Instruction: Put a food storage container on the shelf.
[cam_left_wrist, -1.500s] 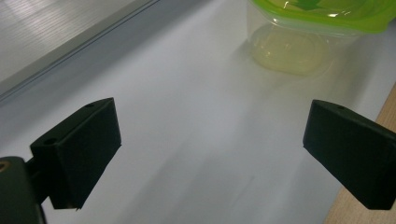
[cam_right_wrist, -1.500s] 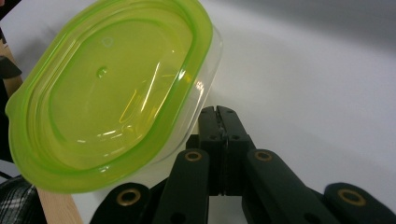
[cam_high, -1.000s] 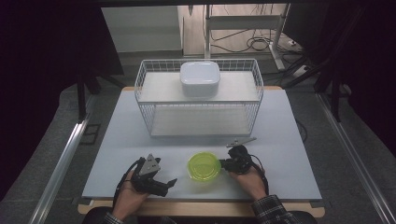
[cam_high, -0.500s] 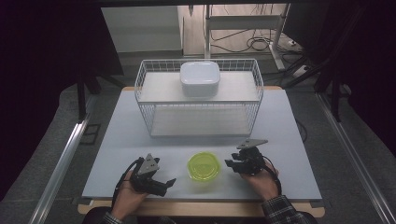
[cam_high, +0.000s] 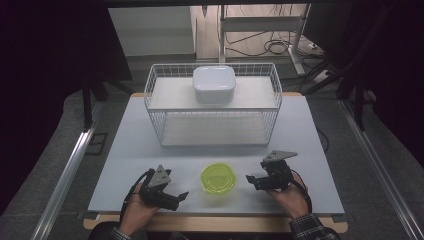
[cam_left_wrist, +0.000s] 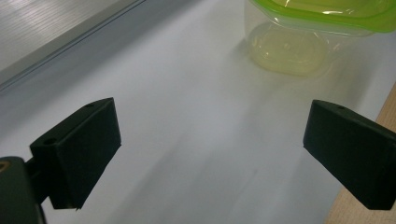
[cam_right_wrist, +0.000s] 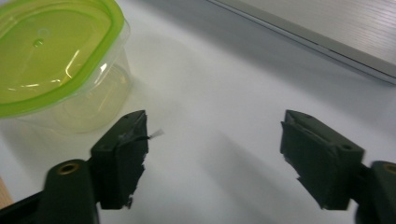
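We see the fingers (cam_right_wrist: 120, 156) of the right gripper (cam_right_wrist: 212, 163) spread wide, with nothing but bare counter (cam_right_wrist: 243, 84) between them; they have just been opening, and the tub (cam_right_wrist: 60, 65) that sits beside the left-hand finger in the right gripper view stands free of it, close but not touching as far as we can tell, since the gap there is small and partly in shadow. The fingers (cam_left_wrist: 79, 154) of the left gripper (cam_left_wrist: 212, 158) are likewise spread apart over bare counter, and in the left gripper view the same tub (cam_left_wrist: 299, 42) stands farther off, beyond the open gap and a little to its right. From the high view we find the tub (cam_high: 218, 178), a clear container with a yellow-green lid, sitting upright on the near part of the counter (cam_high: 150, 145) between the two grippers, with the right gripper (cam_high: 251, 181) just beside it and the left gripper (cam_high: 181, 198) a bit more apart from it. Each gripper is held in a hand that comes in from the near edge. Farther back on the counter stands a white wire basket (cam_high: 160, 95), and a white lidded box (cam_high: 214, 84) rests on its upper shelf, well apart from the tub.
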